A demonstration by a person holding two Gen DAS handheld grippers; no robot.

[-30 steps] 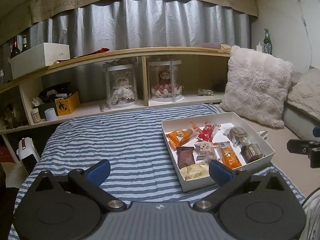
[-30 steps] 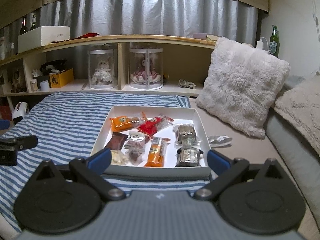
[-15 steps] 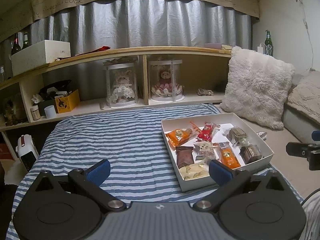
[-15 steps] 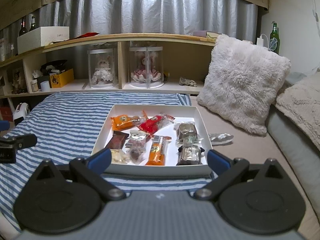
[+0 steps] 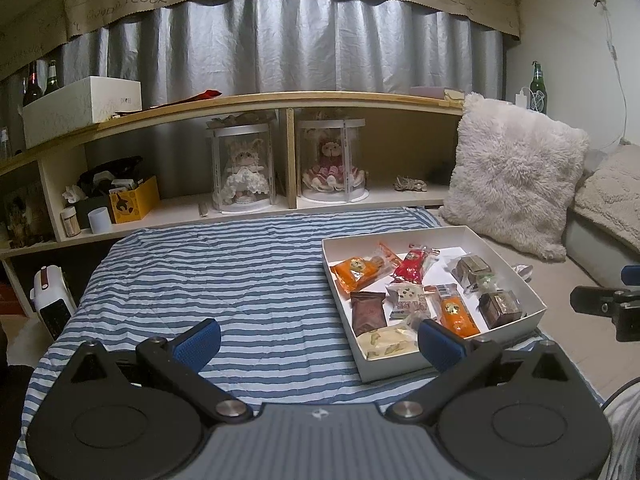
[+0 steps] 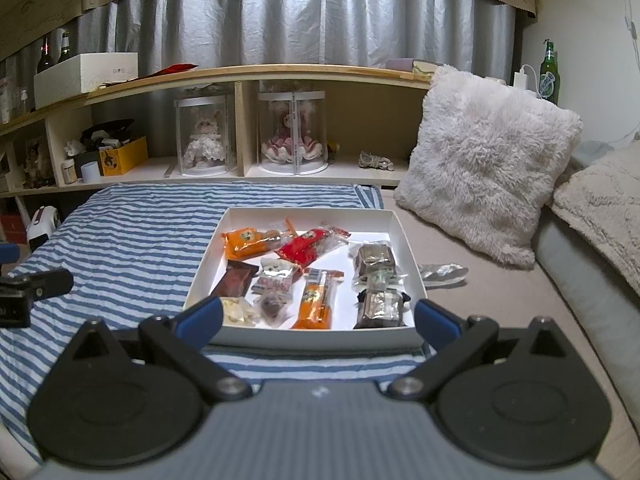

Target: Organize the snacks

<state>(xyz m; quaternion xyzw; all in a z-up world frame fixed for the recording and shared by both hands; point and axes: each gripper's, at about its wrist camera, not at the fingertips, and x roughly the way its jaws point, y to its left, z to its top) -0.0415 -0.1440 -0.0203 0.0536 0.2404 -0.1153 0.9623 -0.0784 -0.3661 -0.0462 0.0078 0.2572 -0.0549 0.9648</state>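
A shallow white box lies on a blue-striped blanket. Inside it are several wrapped snacks: orange packs, a red pack, a brown pack and dark foil cubes. My left gripper hovers open over the blanket, left of the box's near corner. Just before the box's near wall, my right gripper hangs open with nothing in it. One silver wrapper lies outside, right of the box.
A wooden shelf with two cased dolls stands behind the bed. Fluffy pillows lean at the right. A small white appliance stands at the bed's left edge. Bottles stand on ledges.
Both grippers have drifted slightly; the views shifted a little. Nothing was grasped or released, and the snacks have not moved.
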